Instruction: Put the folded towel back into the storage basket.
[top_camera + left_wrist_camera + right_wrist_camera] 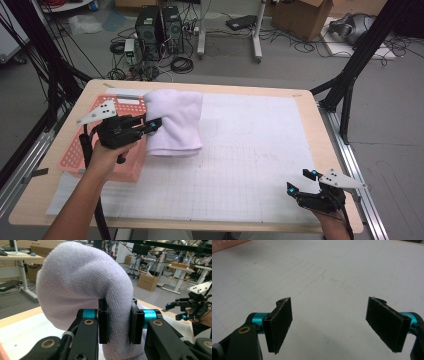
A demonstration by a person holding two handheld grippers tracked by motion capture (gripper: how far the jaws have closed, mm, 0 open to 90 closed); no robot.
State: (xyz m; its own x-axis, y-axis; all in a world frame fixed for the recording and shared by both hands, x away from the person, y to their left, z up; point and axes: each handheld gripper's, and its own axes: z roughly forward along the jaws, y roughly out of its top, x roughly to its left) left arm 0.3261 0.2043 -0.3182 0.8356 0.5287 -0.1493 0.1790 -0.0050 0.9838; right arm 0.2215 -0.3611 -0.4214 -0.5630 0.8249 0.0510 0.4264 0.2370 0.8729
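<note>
A folded white towel point(175, 122) hangs lifted over the left part of the gridded mat, beside a pink basket point(85, 150). My left gripper point(154, 124) is shut on the towel's left edge; in the left gripper view the towel point(82, 287) bulges up in a thick fold between the two pads point(103, 326). My right gripper point(300, 182) rests low at the table's front right corner, open, and its pads point(280, 323) stand wide apart over the bare white mat point(332, 277) with nothing between them.
The white gridded mat point(250, 150) covers most of the wooden table point(320, 145). The pink basket sits at the table's left edge under my left hand. Computer towers point(160, 30), cables and cardboard boxes point(305, 17) stand on the floor beyond the table.
</note>
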